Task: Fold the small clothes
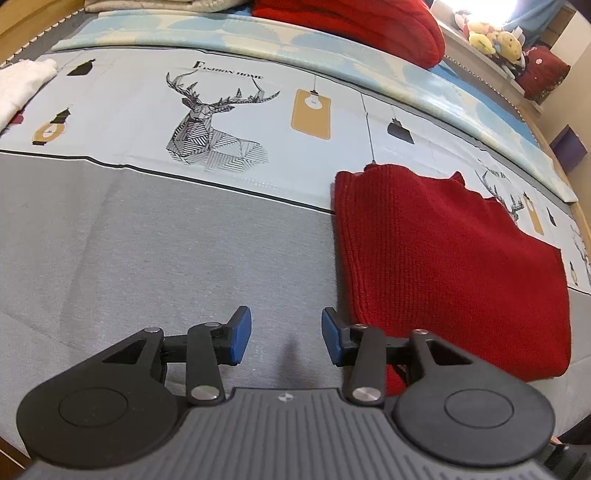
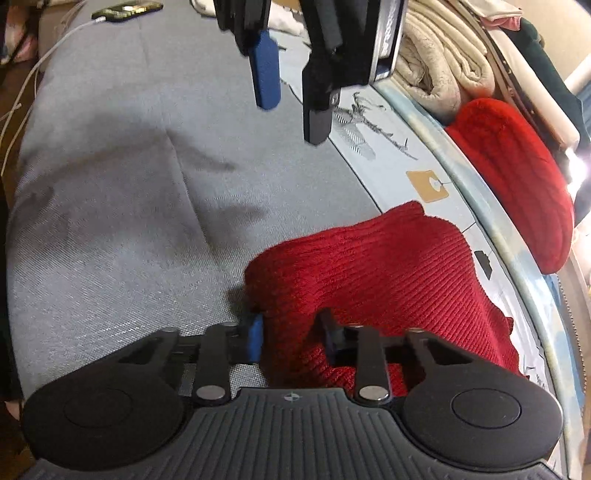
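A folded red knit garment (image 1: 450,266) lies on the grey bedspread (image 1: 166,251). My left gripper (image 1: 287,338) is open and empty, hovering just left of the garment's near left corner. In the right wrist view the same red garment (image 2: 373,273) lies in front of me. My right gripper (image 2: 291,339) stands with its jaws apart around the garment's near corner, the knit bunched between the blue pads (image 2: 255,338); the right pad is mostly hidden by fabric. The left gripper (image 2: 291,107) hangs above at the top of that view, open.
A printed sheet with a deer pattern (image 1: 214,122) runs across the bed. A red pillow (image 1: 354,26) and folded beige blankets (image 2: 439,62) lie at the head. White cloth (image 1: 18,88) sits far left. A phone with a white cable (image 2: 125,9) lies on the bed edge.
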`<state>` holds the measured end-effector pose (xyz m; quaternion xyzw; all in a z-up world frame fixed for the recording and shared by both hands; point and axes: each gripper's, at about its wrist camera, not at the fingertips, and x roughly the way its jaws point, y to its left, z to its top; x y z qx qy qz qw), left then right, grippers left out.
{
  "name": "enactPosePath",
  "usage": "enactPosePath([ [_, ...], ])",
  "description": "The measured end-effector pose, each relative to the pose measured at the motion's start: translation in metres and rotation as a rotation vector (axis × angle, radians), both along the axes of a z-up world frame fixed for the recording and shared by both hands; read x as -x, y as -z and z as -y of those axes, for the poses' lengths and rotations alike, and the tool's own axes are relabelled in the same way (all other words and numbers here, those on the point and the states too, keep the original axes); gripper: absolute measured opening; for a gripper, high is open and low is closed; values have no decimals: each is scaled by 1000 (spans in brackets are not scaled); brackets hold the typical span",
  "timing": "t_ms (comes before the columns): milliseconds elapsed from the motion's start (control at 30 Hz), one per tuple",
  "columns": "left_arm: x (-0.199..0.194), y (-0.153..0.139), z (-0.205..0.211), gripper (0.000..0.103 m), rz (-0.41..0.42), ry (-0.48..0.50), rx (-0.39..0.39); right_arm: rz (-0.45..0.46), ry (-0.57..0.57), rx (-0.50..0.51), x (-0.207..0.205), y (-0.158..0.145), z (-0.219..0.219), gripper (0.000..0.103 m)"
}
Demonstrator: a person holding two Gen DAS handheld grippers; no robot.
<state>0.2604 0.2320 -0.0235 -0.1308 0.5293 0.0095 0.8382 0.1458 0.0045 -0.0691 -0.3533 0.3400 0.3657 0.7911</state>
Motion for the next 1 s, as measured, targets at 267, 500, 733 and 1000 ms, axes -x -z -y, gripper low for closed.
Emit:
enactPosePath([
  [267, -10, 0, 13, 85, -2, 7, 312, -5, 112, -240, -8, -58, 45, 15],
  [500, -28, 19, 45, 89, -90, 3, 469, -28, 170, -385, -2, -91, 95, 14],
  [733, -46, 37, 75, 89, -154, 10, 514, -46, 174, -422, 7, -96, 120, 14],
  [1000, -45, 19, 50, 89, 7, -108, 701, -48, 158, -406, 10, -94, 114, 14],
])
